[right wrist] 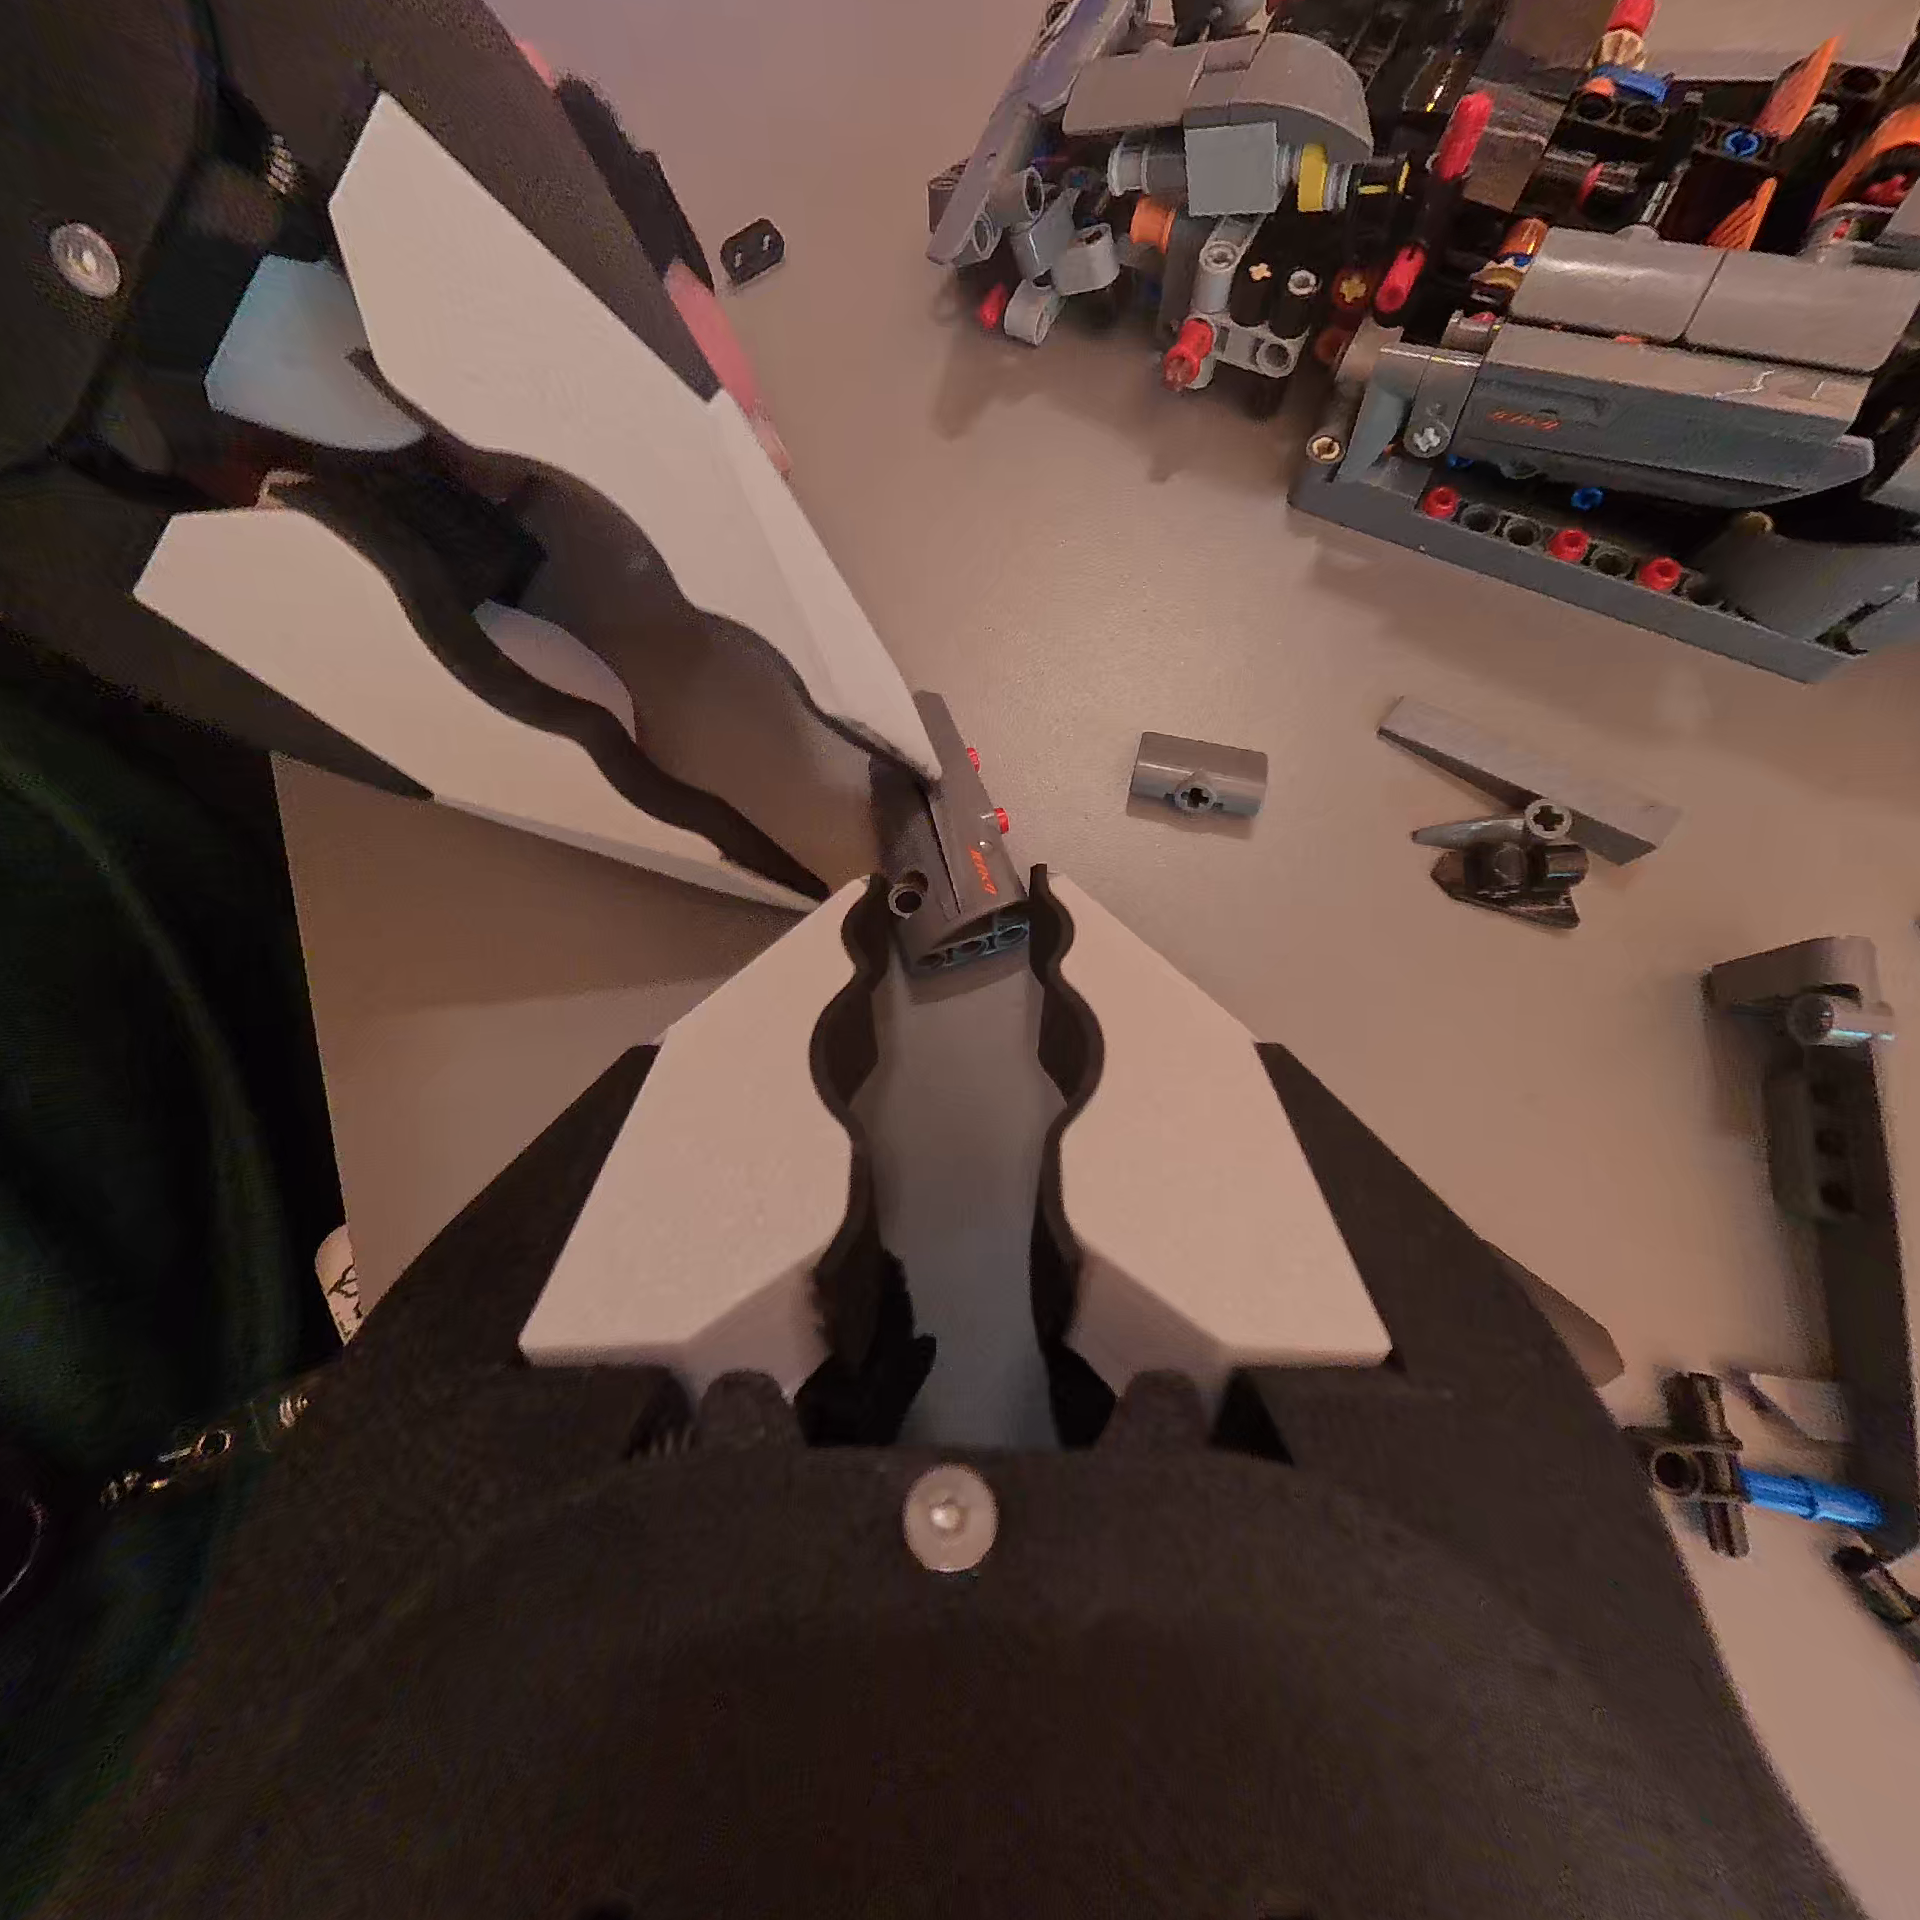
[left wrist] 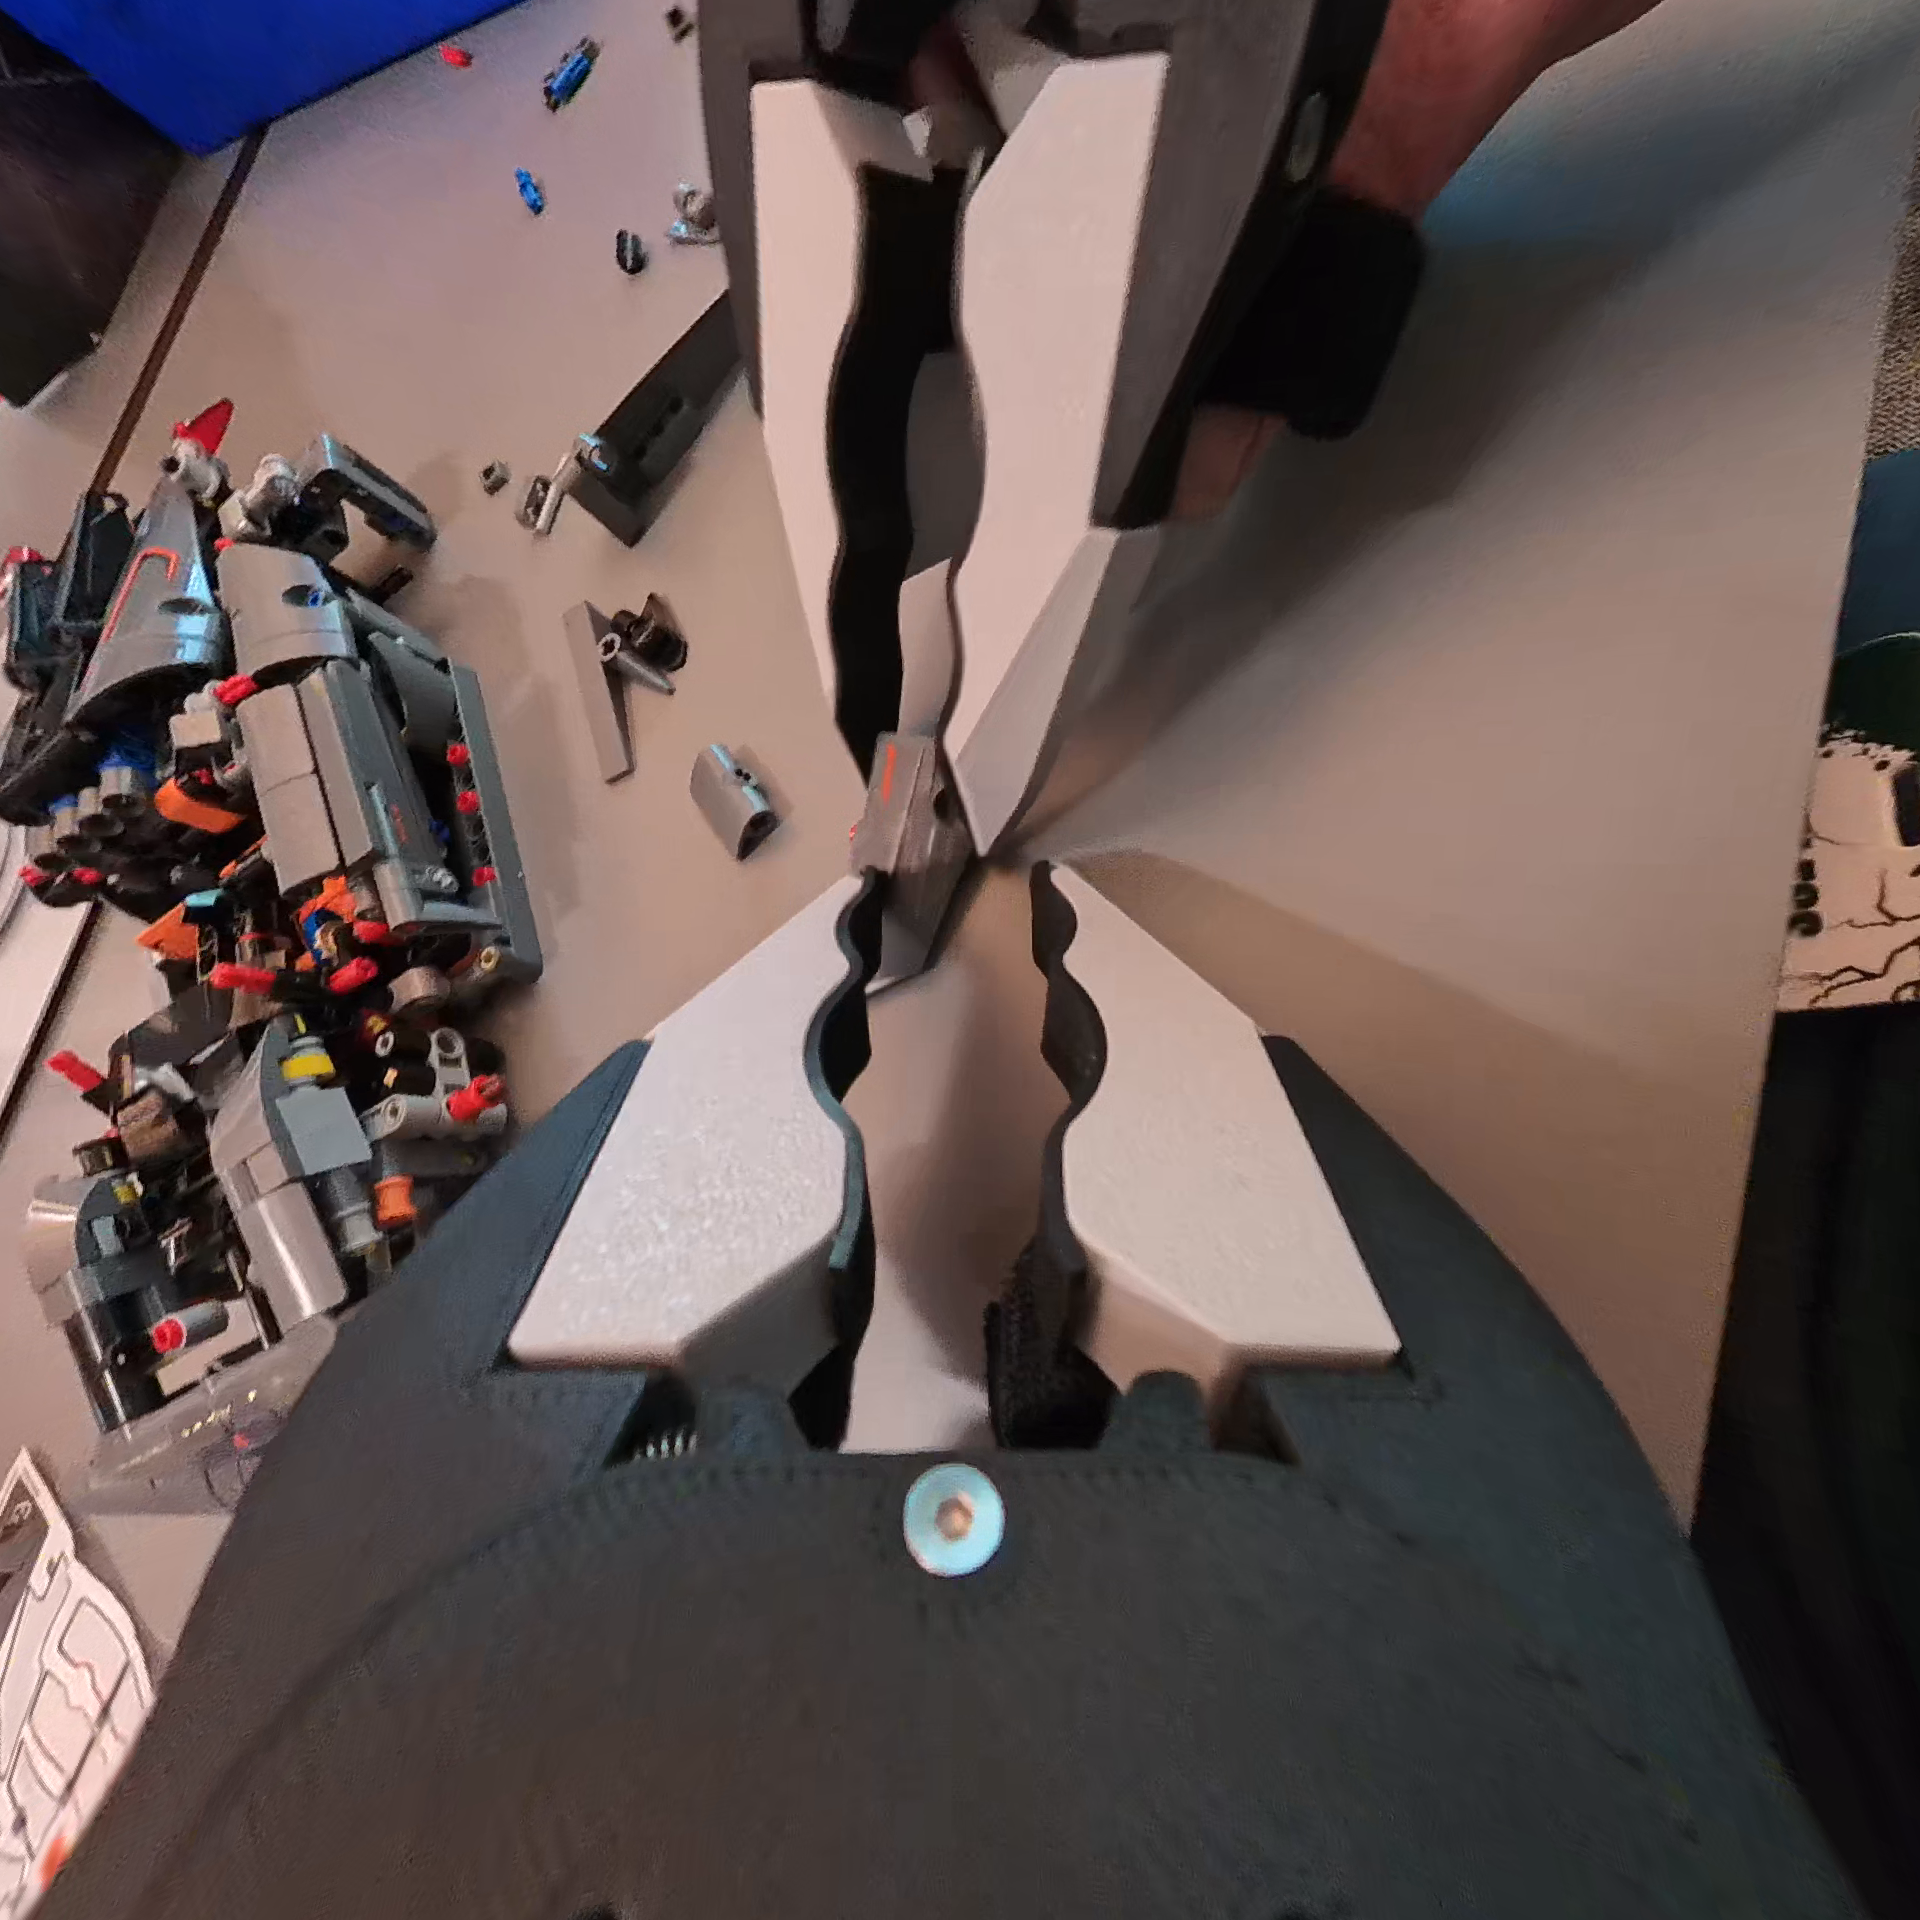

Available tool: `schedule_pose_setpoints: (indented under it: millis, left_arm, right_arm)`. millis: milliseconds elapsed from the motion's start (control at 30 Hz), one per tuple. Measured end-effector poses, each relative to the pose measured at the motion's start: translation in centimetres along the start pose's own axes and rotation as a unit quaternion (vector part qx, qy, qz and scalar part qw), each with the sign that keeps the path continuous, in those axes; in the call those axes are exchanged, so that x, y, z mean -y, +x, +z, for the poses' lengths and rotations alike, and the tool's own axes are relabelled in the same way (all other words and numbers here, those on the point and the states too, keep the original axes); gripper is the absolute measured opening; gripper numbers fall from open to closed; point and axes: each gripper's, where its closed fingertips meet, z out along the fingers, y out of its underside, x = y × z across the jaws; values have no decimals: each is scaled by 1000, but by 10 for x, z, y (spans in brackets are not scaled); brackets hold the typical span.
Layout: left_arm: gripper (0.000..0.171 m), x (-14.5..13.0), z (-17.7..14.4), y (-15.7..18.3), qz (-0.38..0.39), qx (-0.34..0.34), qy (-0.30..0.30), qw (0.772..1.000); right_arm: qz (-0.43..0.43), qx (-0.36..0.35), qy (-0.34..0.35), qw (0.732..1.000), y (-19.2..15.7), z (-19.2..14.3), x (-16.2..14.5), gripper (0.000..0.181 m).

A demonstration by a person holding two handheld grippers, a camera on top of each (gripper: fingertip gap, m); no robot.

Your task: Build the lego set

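Right tongs pinching grey lego piece, left tongs spread, one tip touching it

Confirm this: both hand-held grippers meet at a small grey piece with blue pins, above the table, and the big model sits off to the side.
Not quite: the pins are red, not blue, as the right wrist view shows on the grey piece. The rest holds: the right hand-held gripper and the left hand-held gripper meet at it above the table, and the big model sits off to the side.
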Motion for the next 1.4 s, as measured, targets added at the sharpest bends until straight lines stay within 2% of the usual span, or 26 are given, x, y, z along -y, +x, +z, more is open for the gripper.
schedule_pose_setpoints:
  millis: [167,333,633,733,800,1067,1233,1400]
  left_arm:
    - [37,2,-1,0,5,-7,-1,1000]
    - [33,10,6,5,13,-20,-5,1000]
    - [35,-6,-4,-2,-40,-34,-18,998]
    - [45,-2,-4,1,-38,-45,-18,998]
    - [44,8,-3,7,-30,-53,0,998]
    - [51,0,2,6,-72,-84,-19,994]
    - [48,-4,-4,3,-55,-72,-35,995]
    - [49,4,-4,9,-33,-77,-17,996]
  right_arm:
    - [3,1,2,1000,0,0,0,25]
    - [9,6,6,1000,0,0,0,24]
    - [11,11,8,1000,0,-1,0,24]
    - [10,10,8,1000,0,-1,0,24]
    - [10,10,8,1000,0,-1,0,24]
    - [13,15,9,1000,0,-1,-1,24]
    - [16,18,10,1000,0,-2,-1,24]
    - [17,19,10,1000,-1,-2,-1,24]
